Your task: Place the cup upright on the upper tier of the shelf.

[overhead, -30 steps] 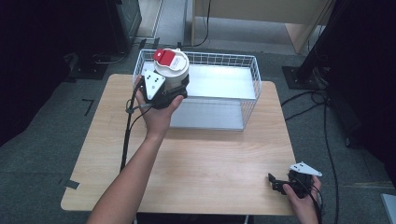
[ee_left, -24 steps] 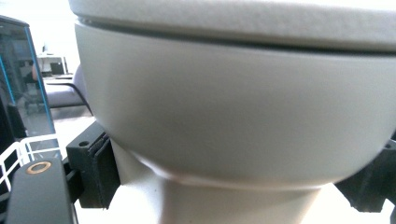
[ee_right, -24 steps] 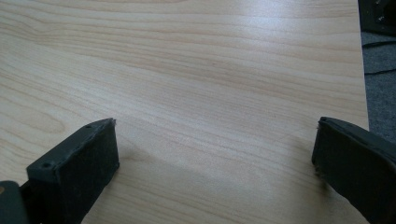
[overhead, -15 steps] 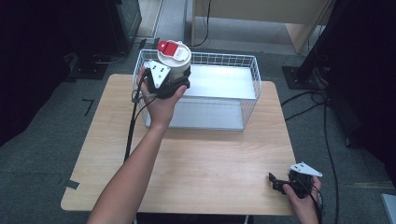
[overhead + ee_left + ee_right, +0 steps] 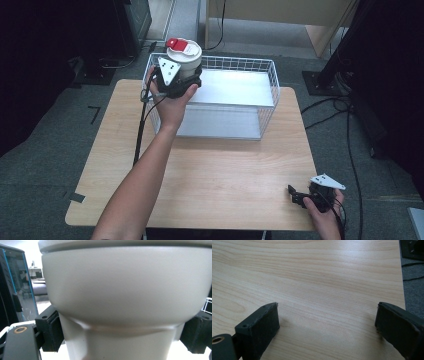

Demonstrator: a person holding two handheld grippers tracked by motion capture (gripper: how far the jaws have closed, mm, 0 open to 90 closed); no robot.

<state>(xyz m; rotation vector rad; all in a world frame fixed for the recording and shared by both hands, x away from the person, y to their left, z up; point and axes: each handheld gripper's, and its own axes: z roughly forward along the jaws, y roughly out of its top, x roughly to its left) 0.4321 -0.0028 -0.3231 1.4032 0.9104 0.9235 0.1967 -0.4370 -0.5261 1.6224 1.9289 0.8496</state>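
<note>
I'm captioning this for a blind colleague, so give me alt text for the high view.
A person's left gripper holds a white container with a red lid at the left end of a wire basket on a wooden table. The right gripper rests near the table's front right corner.

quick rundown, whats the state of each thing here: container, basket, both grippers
white container: upright, red lid on, clamped between the jaws, held up at the basket's left end
wire basket: upright on the table, open top, nothing visible on its floor
left gripper: shut on the container
right gripper: open, jaws wide apart with nothing between them, at the table's near right corner
table: bare wood top
</note>
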